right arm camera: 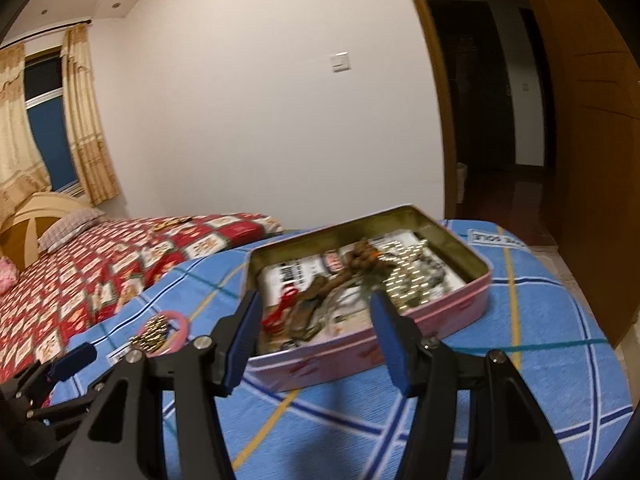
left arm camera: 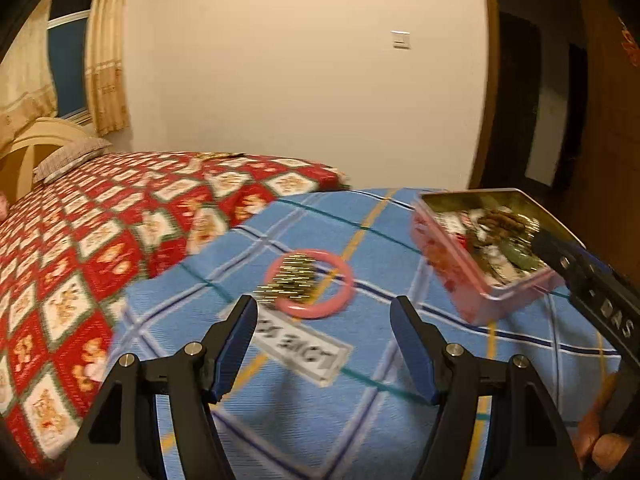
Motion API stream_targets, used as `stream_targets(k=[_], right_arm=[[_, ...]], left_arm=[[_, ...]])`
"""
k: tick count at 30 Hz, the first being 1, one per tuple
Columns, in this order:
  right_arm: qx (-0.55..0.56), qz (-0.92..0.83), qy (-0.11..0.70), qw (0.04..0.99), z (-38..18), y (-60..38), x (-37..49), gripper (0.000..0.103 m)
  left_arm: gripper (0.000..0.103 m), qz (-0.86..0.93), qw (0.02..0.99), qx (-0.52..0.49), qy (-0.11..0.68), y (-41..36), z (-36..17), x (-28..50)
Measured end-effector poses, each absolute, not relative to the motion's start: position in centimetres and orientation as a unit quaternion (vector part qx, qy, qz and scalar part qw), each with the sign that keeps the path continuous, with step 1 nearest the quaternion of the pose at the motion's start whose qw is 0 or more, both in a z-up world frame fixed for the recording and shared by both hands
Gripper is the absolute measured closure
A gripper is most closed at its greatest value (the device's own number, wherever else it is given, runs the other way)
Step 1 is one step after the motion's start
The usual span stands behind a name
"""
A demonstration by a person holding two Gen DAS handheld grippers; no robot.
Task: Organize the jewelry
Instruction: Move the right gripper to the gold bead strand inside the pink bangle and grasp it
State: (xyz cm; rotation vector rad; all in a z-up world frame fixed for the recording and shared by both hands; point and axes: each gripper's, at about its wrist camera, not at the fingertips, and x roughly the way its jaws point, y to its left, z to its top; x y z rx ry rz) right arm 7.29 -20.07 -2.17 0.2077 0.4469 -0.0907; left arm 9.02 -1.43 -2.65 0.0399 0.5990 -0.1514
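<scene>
Jewelry — split between two spots. Pink bangle [left arm camera: 310, 283] with a gold bead chain [left arm camera: 289, 280] heaped across it, lying on the blue plaid cloth [left arm camera: 280, 420] at centre frame of the left wrist view, just beyond the blue pads. More pieces already in the open pink tin [right arm camera: 360, 344] at centre of the right wrist view: a gold bead strand [right arm camera: 404, 276], brown beads [right arm camera: 362, 258], a bit of red cord [right arm camera: 282, 306], all on printed paper lining the bottom. Tin resting on the same cloth, well right of the bangle.

Left gripper [left arm camera: 324, 340] spread wide, empty, aimed at the bangle and chain from the lower middle of the frame. Right gripper [right arm camera: 316, 336] parted at a middling width, nothing between the pads, poised over the tin's near wall.

Likely step: fetching the bangle and chain for the tin. Best done by lowering the left pads to straddle the bangle's rim where the chain crosses it, so both lift together — otherwise the chain probably slips off. Worth steadying the tin with the right gripper, since light metal on soft cloth could slide or tip.

Beyond the cloth, a red patterned bedspread [left arm camera: 80, 248] at left and a white label [left arm camera: 304, 350] under the left jaws.
</scene>
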Motion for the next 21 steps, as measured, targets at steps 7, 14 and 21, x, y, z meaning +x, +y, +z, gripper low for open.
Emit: stream_targets(k=[7,14,21], right_arm=[[0.078,0.001,0.231,0.970,-2.4,-16.7,7.4,0.043],[0.077,0.044,0.255,0.963,-2.9,-13.9,8.4,0.043],[0.062,0.096,0.307,0.945,-4.0,-10.6,10.7,0.043]], left_arm=[[0.034,0.016,0.958,0.000,0.286,5.2,-1.6,9.6],[0.034,0.049,0.949,-0.061,0.306,9.1,-2.5,10.6],[0.034,0.042,0.948,-0.050,0.312,8.7,-2.8,10.8]])
